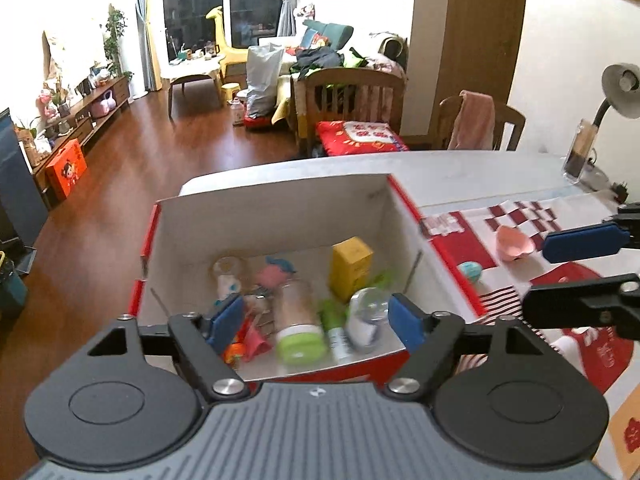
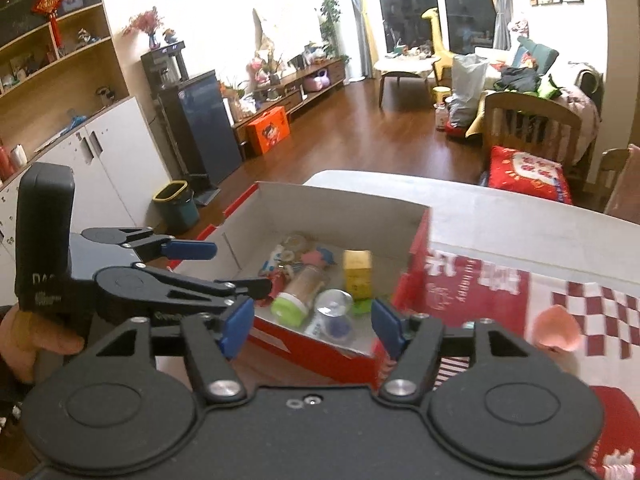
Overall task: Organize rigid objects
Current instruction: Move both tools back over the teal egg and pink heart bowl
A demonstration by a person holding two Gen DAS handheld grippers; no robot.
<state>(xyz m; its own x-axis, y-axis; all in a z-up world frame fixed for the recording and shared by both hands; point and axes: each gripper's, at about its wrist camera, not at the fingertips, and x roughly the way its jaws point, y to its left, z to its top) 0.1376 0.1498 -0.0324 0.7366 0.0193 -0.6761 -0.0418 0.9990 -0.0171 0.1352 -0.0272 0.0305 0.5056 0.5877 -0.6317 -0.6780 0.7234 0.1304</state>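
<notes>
Left claw stands apart, blue pads spread, nothing between them. It hangs over the near rim of a red cardboard box with a white inside, pointing down into it. Right claw is likewise apart and empty, above the box's near right corner.

Below and ahead of the left claw, on the box floor:
- clear jar with a green lid, lying on its side, lid toward the claw
- small clear round container just right of the jar, close to the right pad
- yellow carton, upright, farther in and to the right
- pink and blue toy near the back
- red and orange bits under the left pad, too blurred to name

All lie loosely jumbled, many touching.

Outside the box, on the bench to the right of both claws, over a red and white checked cloth:
- pink shell-shaped dish, well apart from the box
- small teal egg-shaped thing just beside the box's right wall

A hand grips the left claw's handle, seen from the right wrist view.
</notes>
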